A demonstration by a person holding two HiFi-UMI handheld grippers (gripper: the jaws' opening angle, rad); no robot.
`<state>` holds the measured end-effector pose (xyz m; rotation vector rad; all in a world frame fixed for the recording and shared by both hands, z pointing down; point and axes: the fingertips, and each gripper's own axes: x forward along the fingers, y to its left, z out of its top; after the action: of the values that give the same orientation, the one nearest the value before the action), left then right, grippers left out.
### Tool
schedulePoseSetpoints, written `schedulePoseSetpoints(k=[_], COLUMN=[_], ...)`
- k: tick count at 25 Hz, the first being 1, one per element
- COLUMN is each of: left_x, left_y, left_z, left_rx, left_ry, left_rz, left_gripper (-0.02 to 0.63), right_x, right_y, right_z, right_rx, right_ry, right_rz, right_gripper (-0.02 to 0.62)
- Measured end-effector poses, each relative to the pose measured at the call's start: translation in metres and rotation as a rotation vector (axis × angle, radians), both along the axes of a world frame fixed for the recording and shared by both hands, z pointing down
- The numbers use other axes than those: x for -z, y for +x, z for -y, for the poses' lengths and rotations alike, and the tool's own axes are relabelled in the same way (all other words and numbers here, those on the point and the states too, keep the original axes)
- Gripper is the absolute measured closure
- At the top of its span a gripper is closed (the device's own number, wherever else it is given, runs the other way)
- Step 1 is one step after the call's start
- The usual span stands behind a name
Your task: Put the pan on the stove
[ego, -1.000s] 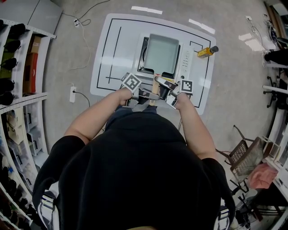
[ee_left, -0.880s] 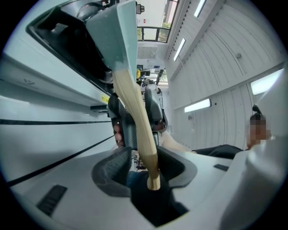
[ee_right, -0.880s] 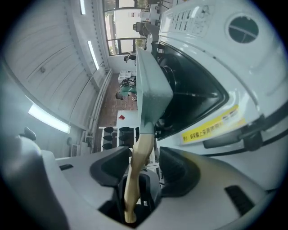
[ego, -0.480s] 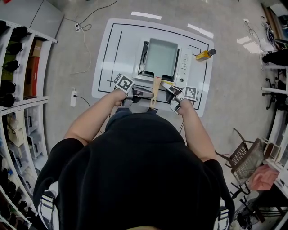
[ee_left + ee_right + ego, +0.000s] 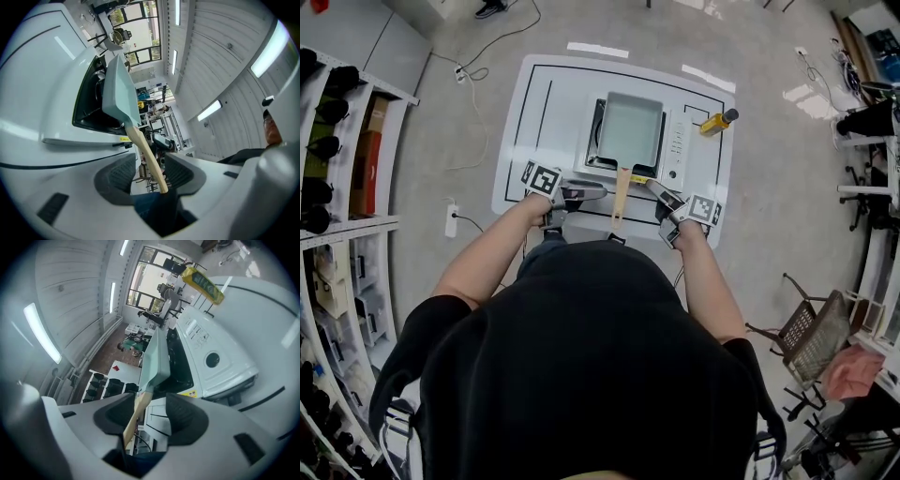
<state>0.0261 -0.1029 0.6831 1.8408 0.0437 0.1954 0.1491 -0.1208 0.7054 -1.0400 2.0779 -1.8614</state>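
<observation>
Head view shows the pale square pan (image 5: 630, 131) seated on the stove (image 5: 679, 145) at the middle of the table (image 5: 534, 122). Its wooden handle (image 5: 620, 195) juts toward the near edge. Left tongs (image 5: 598, 192) and right tongs (image 5: 652, 187) flank the handle, both spread apart and gripping nothing.

A stove (image 5: 677, 150) sits on the white desk (image 5: 553, 122), just ahead of the right hand-held gripper (image 5: 656, 190). A yellow bottle (image 5: 716, 121) lies farther off, beside the stove.
</observation>
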Motion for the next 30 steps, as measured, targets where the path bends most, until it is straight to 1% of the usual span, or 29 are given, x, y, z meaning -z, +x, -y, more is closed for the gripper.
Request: schedulePoseSetpoints(k=[5, 8, 11, 15, 18, 23, 27, 30], left_x=[0.008, 0.008, 0.011, 0.018, 0.024, 0.025, 0.027, 0.035], left_y=[-0.012, -0.018, -0.026, -0.039, -0.046, -0.054, -0.057, -0.059], left_z=[0.009, 0.013, 0.022, 0.039, 0.043, 0.047, 0.046, 0.048], left_rx=[0.036, 0.064, 0.112, 0.178, 0.187, 0.191, 0.202, 0.228], left_ry=[0.074, 0.12, 0.174, 0.241, 0.295, 0.388, 0.439, 0.46], left_rz=[0.025, 0.067, 0.109, 0.141, 0.162, 0.21, 0.242, 0.245], left_gripper=[0.42, 0.42, 0.42, 0.422, 0.422, 0.422, 0.422, 0.422], right_x=[0.005, 0.011, 0.018, 0.028, 0.036, 0.046, 0.054, 0.061], right_y=[0.012, 0.019, 0.027, 0.034, 0.039, 0.041, 0.041, 0.046], right_z=[0.0, 0.002, 0.003, 0.004, 0.005, 0.004, 0.002, 0.0], right_rx=[-0.034, -0.066, -0.101, -0.127, -0.152, -0.183, -0.197, -0.213], right_ry=[0.043, 0.064, 0.089, 0.126, 0.148, 0.164, 0.178, 0.194], right_rz=[-0.101, -0.146, -0.209, -0.317, -0.378, -0.437, -0.47, -0.528], right_gripper=[0.38, 0.38, 0.38, 0.383, 0.397, 0.427, 0.442, 0.463])
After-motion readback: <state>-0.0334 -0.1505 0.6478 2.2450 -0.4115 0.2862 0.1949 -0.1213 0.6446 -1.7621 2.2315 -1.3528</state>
